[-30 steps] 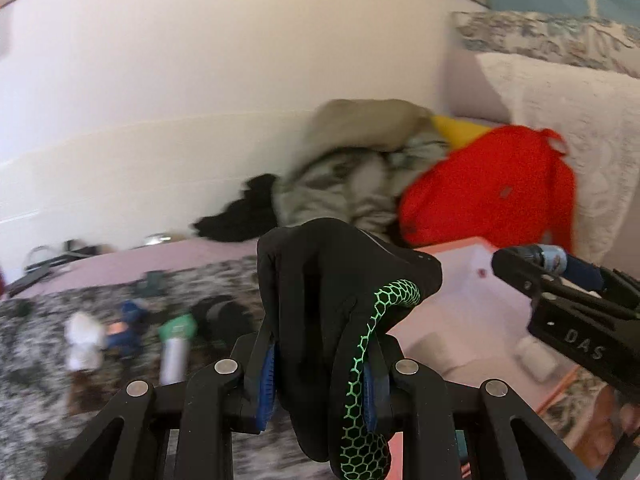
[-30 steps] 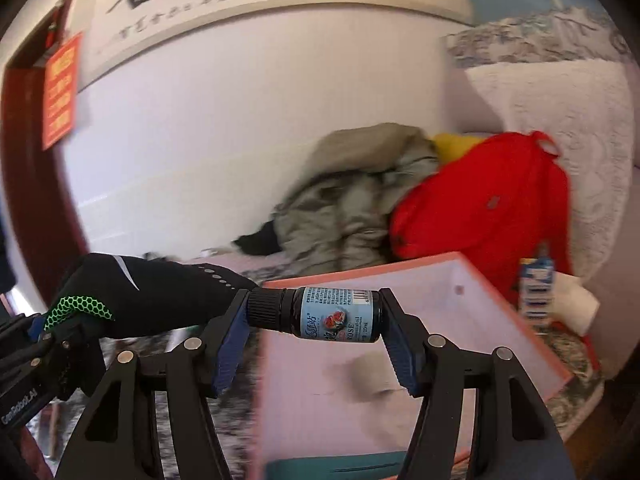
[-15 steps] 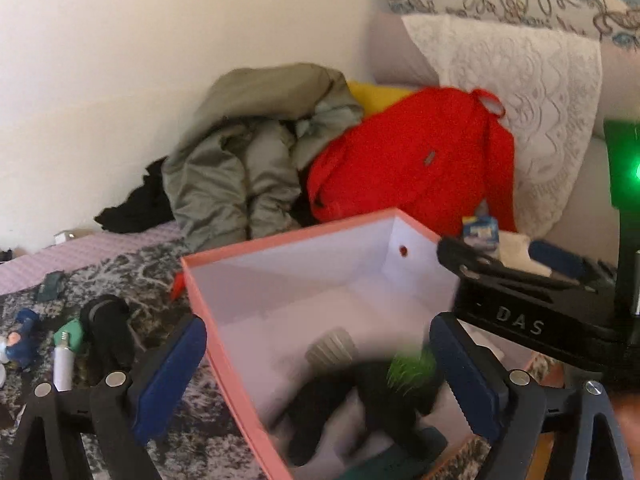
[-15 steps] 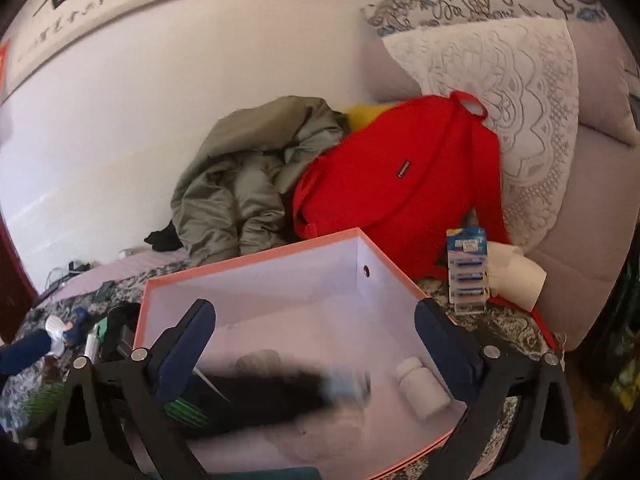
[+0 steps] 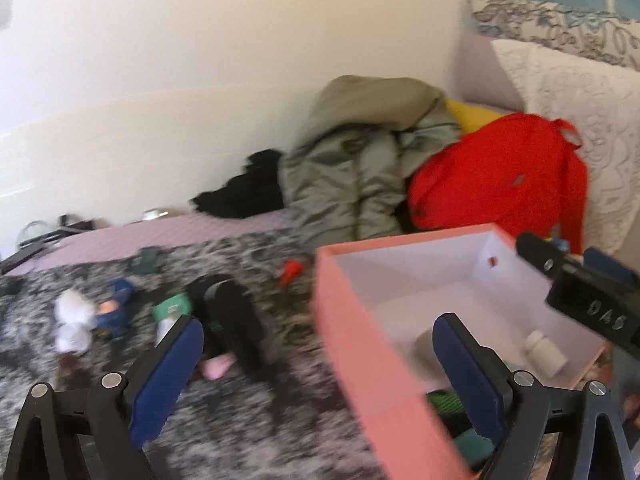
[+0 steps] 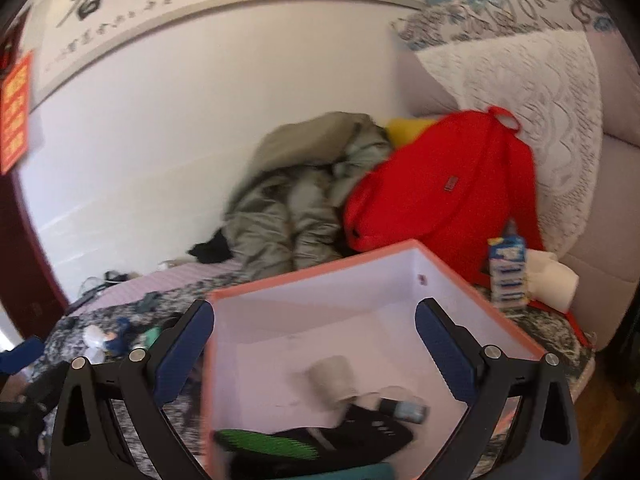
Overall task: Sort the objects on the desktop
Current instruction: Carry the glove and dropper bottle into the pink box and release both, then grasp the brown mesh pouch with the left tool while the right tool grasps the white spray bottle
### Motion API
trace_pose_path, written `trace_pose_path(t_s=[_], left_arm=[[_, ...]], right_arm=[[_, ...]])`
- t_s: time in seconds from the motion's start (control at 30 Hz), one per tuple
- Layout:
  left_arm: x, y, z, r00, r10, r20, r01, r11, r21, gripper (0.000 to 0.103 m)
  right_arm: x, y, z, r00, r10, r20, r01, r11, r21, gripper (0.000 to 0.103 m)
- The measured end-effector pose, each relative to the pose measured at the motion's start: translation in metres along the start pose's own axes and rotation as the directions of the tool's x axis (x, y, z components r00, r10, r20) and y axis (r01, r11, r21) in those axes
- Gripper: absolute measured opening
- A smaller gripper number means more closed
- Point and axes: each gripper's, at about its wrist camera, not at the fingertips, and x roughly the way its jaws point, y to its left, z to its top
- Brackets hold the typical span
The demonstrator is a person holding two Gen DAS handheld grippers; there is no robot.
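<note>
A pink box (image 5: 372, 344) (image 6: 280, 280) with a white inside stands on the patterned cover. In it lie a black glove with green honeycomb print (image 6: 320, 438), a small dark bottle with a blue label (image 6: 402, 408), a beige roll (image 6: 330, 376) and a white pill bottle (image 5: 546, 352). My left gripper (image 5: 316, 372) is open and empty over the box's near left wall. My right gripper (image 6: 314, 354) is open and empty above the box. A second black glove (image 5: 232, 312) lies left of the box.
Small items lie on the cover at left: a white wad (image 5: 72, 320), a blue figure (image 5: 116, 308), a green-capped tube (image 5: 170, 312), a pink piece (image 5: 216, 368). A grey jacket (image 5: 360, 176), a red backpack (image 5: 500, 176) and a battery pack (image 6: 508, 276) are behind the box.
Both grippers opened and dropped their loads: the glove and the small bottle now lie in the box. The left gripper has swung back to the left, away from over the box.
</note>
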Motion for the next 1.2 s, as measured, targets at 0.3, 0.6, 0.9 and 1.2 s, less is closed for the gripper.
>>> trace_pose_path(t_s=[0.3,0.6,0.9,1.2], left_arm=[[-0.003,0.097,-0.04,0.976,0.198,-0.094,-0.203,0.978,-0.045,0.096],[0.038,0.214,-0.081,0.933,0.256,-0.253,-0.301,0.941,-0.156,0.096],[0.107,0.256,-0.096,0.917,0.171,-0.361,-0.28,0.92,-0.274,0.096],[0.165,0.283,-0.103,0.903,0.134,-0.407,-0.283,0.9,-0.332,0.096]], right_arm=[[0.011,0.104,-0.028,0.987,0.158,-0.035,-0.161,0.98,-0.116,0.102],[0.075,0.185,-0.066,0.918,0.335,-0.215,-0.342,0.94,0.003,0.09],[0.218,0.238,-0.104,0.692,0.566,-0.448,-0.423,0.821,0.384,0.088],[0.278,0.267,-0.135,0.621,0.544,-0.564,-0.36,0.837,0.412,0.08]])
